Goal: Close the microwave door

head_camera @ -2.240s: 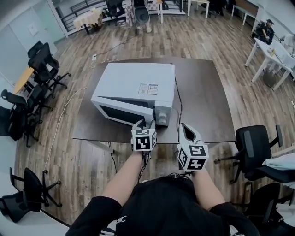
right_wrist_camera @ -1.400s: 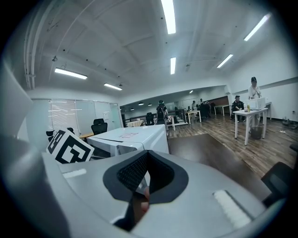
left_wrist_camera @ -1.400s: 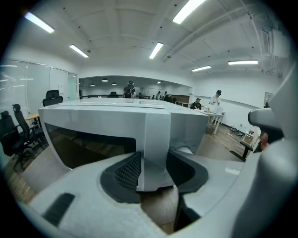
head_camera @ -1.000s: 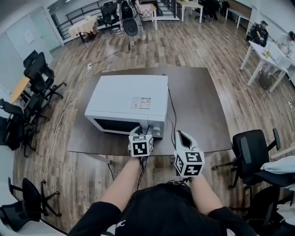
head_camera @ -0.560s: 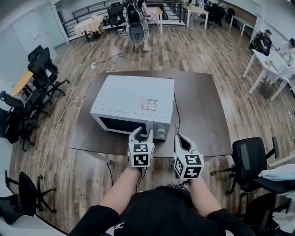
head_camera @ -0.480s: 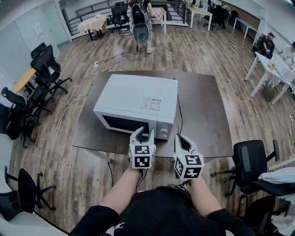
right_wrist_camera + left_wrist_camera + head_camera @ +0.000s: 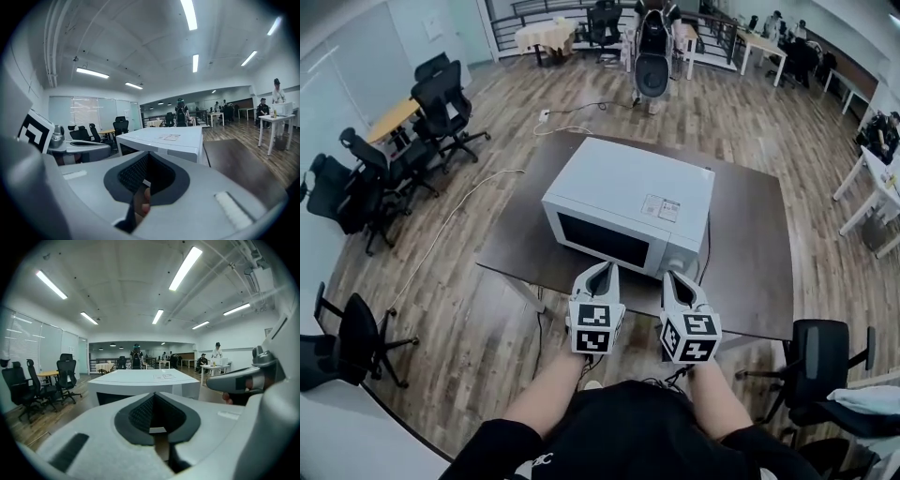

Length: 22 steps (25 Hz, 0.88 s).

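Head view only: the white, boxy microwave (image 7: 628, 211) with its dark-windowed door (image 7: 605, 242) flush shut, standing skewed toward the near-left edge of the dark brown table (image 7: 750, 272).
Gripper views only: ceiling strip lights (image 7: 187, 268), and the microwave's flat top seen level.
Left gripper (image 7: 600, 274): jaws together, holding nothing, at the near edge, clear of the door.
Right gripper (image 7: 677, 279): likewise closed and empty, just beside it.
Room: wood-plank floor (image 7: 469, 309), black office chairs (image 7: 441, 103).
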### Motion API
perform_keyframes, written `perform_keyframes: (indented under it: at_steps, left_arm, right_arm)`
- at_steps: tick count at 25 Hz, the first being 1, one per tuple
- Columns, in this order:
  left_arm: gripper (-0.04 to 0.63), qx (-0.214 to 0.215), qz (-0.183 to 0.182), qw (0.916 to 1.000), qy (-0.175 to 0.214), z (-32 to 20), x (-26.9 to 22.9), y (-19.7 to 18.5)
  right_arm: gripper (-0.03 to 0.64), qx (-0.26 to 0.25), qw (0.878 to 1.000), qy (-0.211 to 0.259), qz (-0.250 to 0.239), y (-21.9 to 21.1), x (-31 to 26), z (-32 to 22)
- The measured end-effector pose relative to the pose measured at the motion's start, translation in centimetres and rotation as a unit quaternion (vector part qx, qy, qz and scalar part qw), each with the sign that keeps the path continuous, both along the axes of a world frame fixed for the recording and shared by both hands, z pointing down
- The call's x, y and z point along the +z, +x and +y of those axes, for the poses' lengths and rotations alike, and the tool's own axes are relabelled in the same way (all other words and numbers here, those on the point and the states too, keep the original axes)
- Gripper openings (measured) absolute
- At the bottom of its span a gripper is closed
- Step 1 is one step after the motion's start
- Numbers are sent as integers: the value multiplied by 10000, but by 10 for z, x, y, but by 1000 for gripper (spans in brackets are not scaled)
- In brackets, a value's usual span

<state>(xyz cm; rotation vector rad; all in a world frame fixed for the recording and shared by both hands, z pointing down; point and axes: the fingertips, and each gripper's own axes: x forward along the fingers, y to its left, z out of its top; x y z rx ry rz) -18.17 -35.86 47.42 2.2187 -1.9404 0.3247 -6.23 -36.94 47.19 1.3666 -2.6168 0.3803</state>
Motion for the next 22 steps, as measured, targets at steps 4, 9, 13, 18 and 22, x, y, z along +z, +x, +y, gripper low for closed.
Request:
perform_keyframes:
  at_steps: [4,9,13,18,22]
  left_arm:
    - [11,-300,45,9995,-4,22,1,-29]
    - [11,-578,116,9983,6,45,1,-58]
    - [10,-683,130,9976,28,60,-2,-70]
    - [11,-757,150,9970,-11,70,4,-81]
    - [10,-801,137,9967,-51,74,6,-86]
  right_arm:
    - [9,-241,9997,6,-2,-26,1,9]
    - [9,-427,9990,112,4,-52,0,22]
    - [8,-564,9982,174,132,-67,-1,33]
    - [8,-616,9980,122,116,-77,5,39]
    - [8,-631,9979,96,103,-81,4,42]
